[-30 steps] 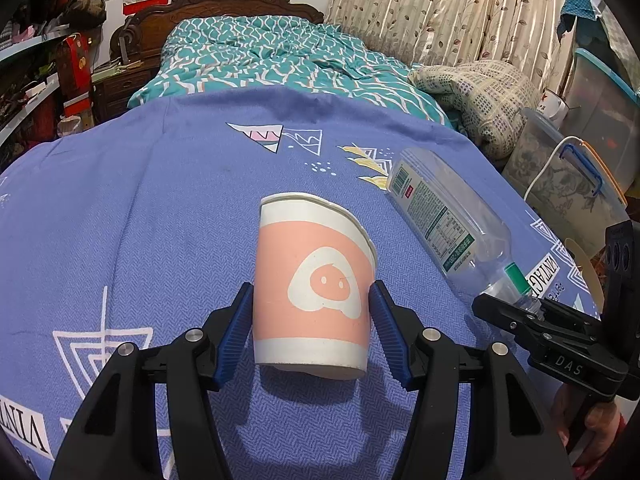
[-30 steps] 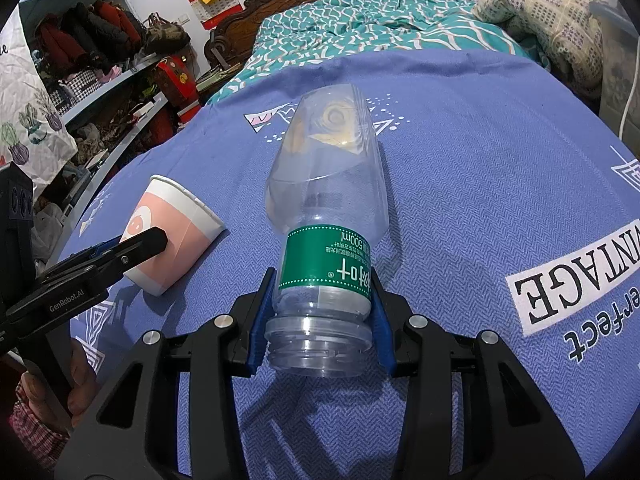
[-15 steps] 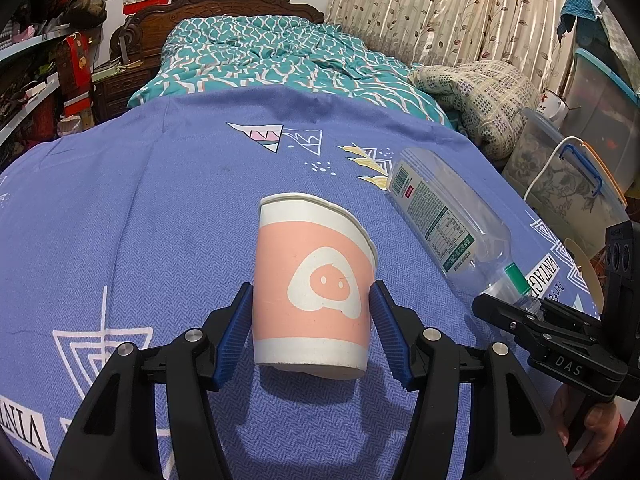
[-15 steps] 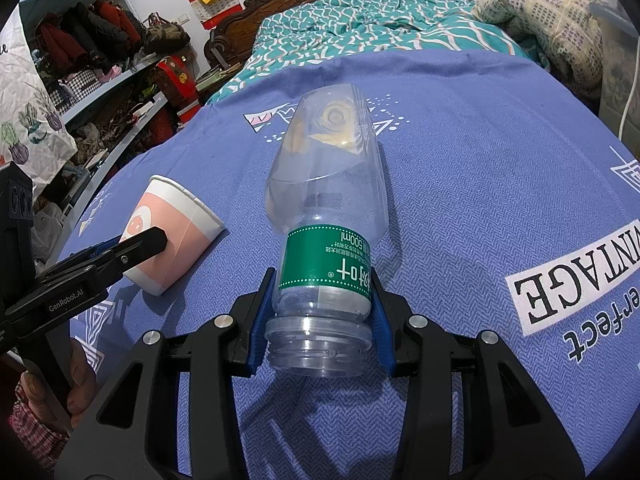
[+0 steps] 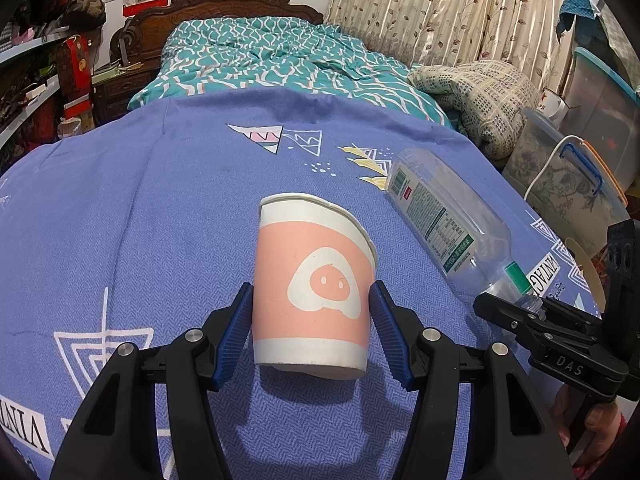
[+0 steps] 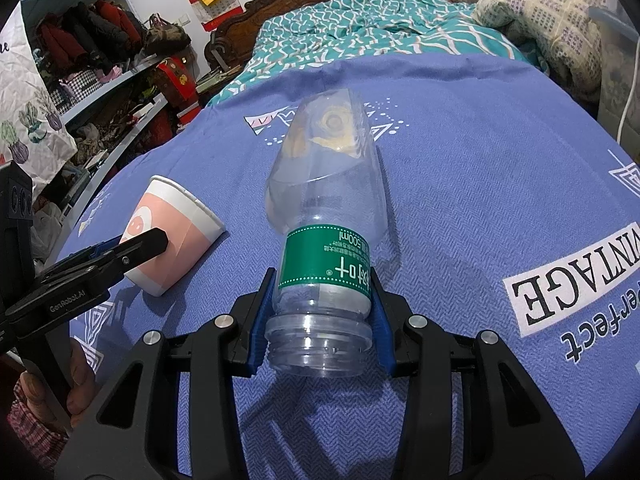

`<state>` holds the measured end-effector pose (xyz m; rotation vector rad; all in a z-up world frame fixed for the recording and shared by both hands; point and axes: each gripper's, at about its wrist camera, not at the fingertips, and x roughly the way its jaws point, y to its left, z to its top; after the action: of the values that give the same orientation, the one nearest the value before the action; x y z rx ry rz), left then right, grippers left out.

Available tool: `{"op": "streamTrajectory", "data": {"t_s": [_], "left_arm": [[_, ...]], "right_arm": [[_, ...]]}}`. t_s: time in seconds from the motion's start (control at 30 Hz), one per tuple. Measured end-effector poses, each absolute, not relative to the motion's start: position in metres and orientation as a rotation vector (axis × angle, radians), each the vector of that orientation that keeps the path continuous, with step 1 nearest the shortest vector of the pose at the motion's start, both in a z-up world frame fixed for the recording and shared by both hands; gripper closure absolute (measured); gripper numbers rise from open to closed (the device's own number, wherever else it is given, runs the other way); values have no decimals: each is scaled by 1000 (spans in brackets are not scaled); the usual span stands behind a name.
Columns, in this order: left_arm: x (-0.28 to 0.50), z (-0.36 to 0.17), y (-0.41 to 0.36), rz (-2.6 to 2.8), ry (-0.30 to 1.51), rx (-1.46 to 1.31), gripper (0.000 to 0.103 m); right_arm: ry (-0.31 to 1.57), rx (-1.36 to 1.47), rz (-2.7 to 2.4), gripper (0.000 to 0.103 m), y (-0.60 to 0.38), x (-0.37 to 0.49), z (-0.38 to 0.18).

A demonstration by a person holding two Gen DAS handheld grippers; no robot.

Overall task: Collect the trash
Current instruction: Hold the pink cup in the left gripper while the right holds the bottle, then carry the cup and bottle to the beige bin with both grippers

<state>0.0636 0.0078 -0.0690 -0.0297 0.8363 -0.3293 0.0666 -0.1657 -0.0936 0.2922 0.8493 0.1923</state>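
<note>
A pink and white paper cup (image 5: 312, 256) with a pig face lies on its side on the blue bedsheet (image 5: 140, 216), base toward me. My left gripper (image 5: 312, 300) is shut on it, a blue pad pressing each side near the base. A clear plastic bottle (image 6: 324, 200) with a green label lies on the sheet to the right of the cup, its open mouth toward me. My right gripper (image 6: 322, 284) is shut on its neck at the label. In the left wrist view the bottle (image 5: 436, 208) and right gripper (image 5: 500, 304) show at the right. The cup (image 6: 176, 232) and left gripper (image 6: 148, 240) show at the left of the right wrist view.
A teal patterned quilt (image 5: 280, 60) and a carved wooden headboard (image 5: 224, 0) lie beyond the sheet. A folded checked blanket (image 5: 476, 92) and clear storage boxes (image 5: 568, 184) stand to the right. Cluttered shelves (image 6: 92, 80) line the left side. A hand (image 6: 76, 384) holds the left gripper.
</note>
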Motion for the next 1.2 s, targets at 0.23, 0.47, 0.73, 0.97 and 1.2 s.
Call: {"op": "streamTrajectory", "data": {"t_s": [0.23, 0.47, 0.73, 0.97, 1.2], "left_arm": [[59, -65, 7, -352, 812, -31, 49], [62, -66, 11, -351, 825, -56, 49], [62, -66, 11, -351, 829, -56, 49], [68, -69, 9, -376, 868, -80, 49], [66, -64, -26, -451, 896, -62, 49]], "right_arm": [[807, 353, 191, 60, -184, 62, -85], [805, 395, 191, 60, -198, 61, -88], [803, 417, 199, 60, -196, 54, -88], [798, 563, 195, 60, -224, 39, -91], [733, 580, 105, 60, -270, 11, -78]]}}
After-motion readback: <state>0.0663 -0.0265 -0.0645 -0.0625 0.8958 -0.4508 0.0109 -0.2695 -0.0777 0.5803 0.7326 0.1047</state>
